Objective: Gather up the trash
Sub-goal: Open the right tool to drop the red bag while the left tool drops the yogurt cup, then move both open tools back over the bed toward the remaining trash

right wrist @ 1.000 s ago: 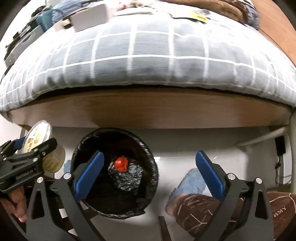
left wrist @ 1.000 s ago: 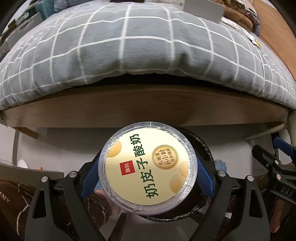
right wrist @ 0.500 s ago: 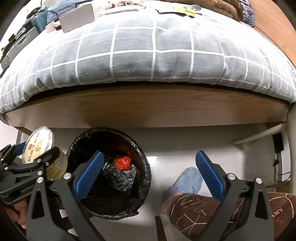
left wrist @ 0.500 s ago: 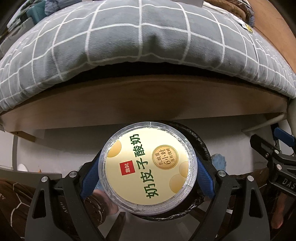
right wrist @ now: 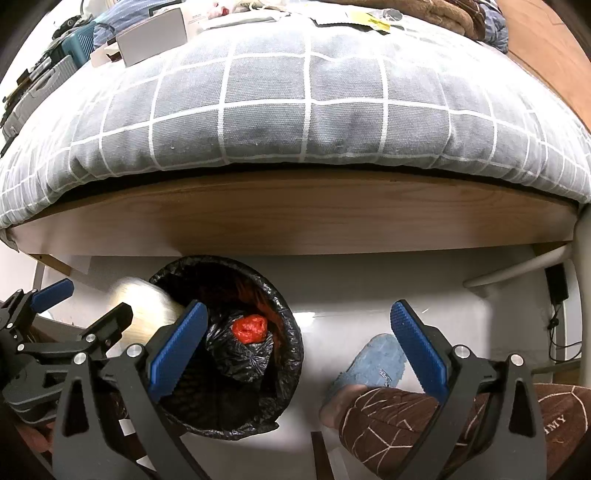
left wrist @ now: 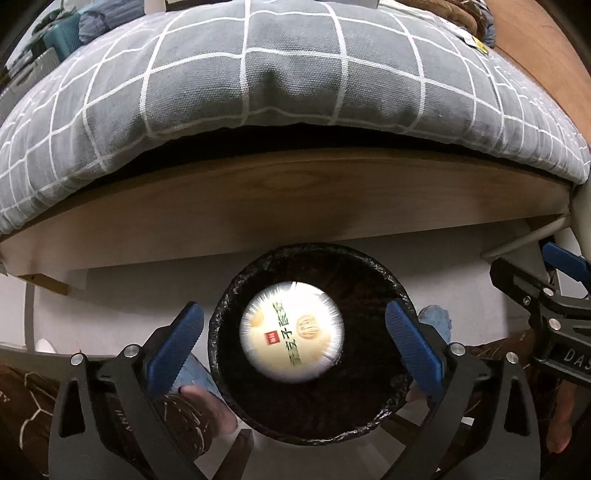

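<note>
A round yogurt cup (left wrist: 291,330) with a cream lid and green print is blurred in mid-air over the mouth of the black-lined trash bin (left wrist: 388,280). My left gripper (left wrist: 293,350) is open above the bin, with its blue pads either side of the cup and apart from it. In the right wrist view the cup (right wrist: 142,308) is a pale blur at the bin's (right wrist: 288,354) left rim, by the left gripper (right wrist: 85,314). My right gripper (right wrist: 299,350) is open and empty beside the bin. A red wad (right wrist: 250,328) lies on a black bag inside.
A bed with a grey checked cover (right wrist: 295,110) and wooden side board (right wrist: 295,218) stands right behind the bin. Boxes and papers (right wrist: 155,35) lie on the bed. My feet in blue slippers (right wrist: 373,362) stand on the white floor on both sides of the bin.
My left gripper has opened and let go of the yogurt cup, which is dropping toward the bin. My right gripper has stayed open and shifted only slightly.
</note>
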Available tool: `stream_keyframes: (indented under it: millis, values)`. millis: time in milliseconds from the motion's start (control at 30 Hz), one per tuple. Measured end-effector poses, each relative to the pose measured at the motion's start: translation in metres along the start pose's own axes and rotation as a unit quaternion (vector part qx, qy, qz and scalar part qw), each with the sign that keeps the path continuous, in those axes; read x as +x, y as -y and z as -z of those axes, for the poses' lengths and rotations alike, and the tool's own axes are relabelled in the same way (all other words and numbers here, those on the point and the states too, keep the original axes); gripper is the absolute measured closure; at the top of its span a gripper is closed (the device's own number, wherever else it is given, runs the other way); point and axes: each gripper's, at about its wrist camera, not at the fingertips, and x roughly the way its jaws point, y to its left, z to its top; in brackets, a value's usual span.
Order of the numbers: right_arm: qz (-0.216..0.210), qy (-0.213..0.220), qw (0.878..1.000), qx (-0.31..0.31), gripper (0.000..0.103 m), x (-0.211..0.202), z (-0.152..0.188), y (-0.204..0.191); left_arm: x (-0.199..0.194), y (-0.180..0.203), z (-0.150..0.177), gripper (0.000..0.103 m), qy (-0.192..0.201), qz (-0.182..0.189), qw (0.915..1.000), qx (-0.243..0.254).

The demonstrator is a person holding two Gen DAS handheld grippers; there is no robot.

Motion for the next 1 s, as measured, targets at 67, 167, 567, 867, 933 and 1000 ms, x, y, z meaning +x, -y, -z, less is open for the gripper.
stream_keyframes:
  millis: [67, 167, 567, 867, 933, 1000]
  values:
    - [0.000, 0.001, 1.000, 0.000, 0.008, 0.000, -0.001, 0.000, 0.001, -0.001, 0.000, 0.006, -0.002, -0.003, 1.0000, 0.001]
    - [0.000, 0.002, 1.000, 0.001, 0.008, -0.002, -0.003, 0.000, 0.002, 0.000, 0.000, 0.006, -0.004, -0.006, 1.0000, 0.000]
    - [0.007, 0.043, 0.999, 0.008, 0.008, -0.031, -0.018, 0.005, -0.034, -0.005, -0.013, 0.006, 0.029, -0.015, 0.9992, -0.023]
    - [0.011, 0.087, 0.996, 0.005, 0.008, -0.067, -0.032, 0.009, -0.073, -0.003, -0.025, 0.006, 0.066, -0.018, 0.9974, -0.023]
    - [0.011, 0.095, 0.995, 0.003, 0.008, -0.075, -0.034, 0.010, -0.080, -0.001, -0.028, 0.006, 0.071, -0.015, 0.9971, -0.024]
    - [0.014, 0.107, 0.994, -0.001, 0.008, -0.084, -0.038, 0.009, -0.087, 0.000, -0.031, 0.006, 0.073, -0.015, 0.9970, -0.023]
